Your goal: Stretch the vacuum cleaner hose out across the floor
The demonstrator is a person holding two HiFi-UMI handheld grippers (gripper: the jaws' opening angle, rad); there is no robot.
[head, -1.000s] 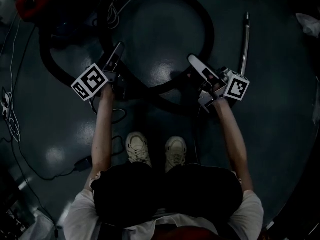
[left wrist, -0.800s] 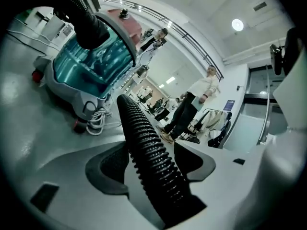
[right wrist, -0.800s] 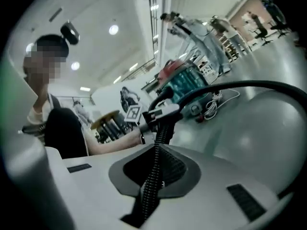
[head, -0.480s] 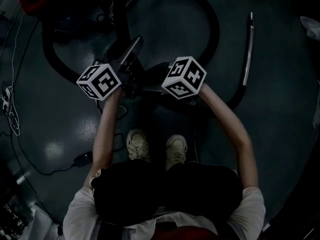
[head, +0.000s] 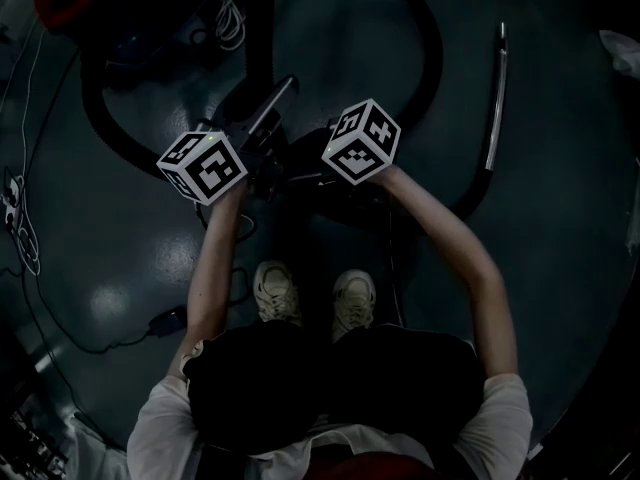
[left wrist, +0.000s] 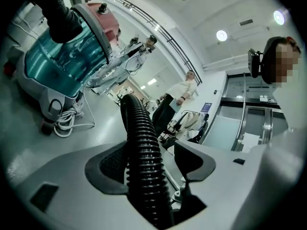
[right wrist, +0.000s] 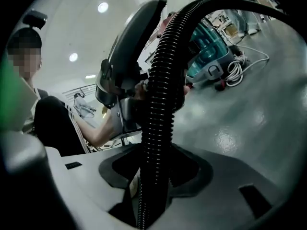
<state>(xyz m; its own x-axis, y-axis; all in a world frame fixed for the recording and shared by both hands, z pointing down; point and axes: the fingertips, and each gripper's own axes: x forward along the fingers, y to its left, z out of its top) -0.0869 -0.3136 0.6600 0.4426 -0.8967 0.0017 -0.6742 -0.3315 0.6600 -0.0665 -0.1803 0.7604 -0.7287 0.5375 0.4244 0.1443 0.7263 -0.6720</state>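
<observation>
From the left gripper view, the left gripper [left wrist: 151,166] is closed on a black ribbed vacuum hose [left wrist: 141,143], which rises from between the jaws and arches over. The left pad bears on it. A thin light strip beside the right pad leaves me unsure how hard that side presses. Beyond, a canister vacuum cleaner with a teal see-through bin and red lid [left wrist: 64,56] sits on the glossy grey floor [left wrist: 100,121], with a coiled white cord [left wrist: 67,123] just beside its wheel.

From the right gripper view, the right gripper [right wrist: 156,169] has just been opening its jaws. The hose stands between them, with the dark pads against it on both sides. The hose climbs from there and curves right, above the vacuum cleaner and the cord. The left gripper sits just behind the hose, higher up along it.

From the head view, which is dim, the person stands in white shoes [head: 275,293] with both grippers raised close together in front, holding that short stretch of hose off the floor. The rest of the hose lies in a wide loop on the floor ahead. A silver metal wand [head: 495,98] lies along the loop's right side, and the vacuum cleaner sits at the upper left.
</observation>
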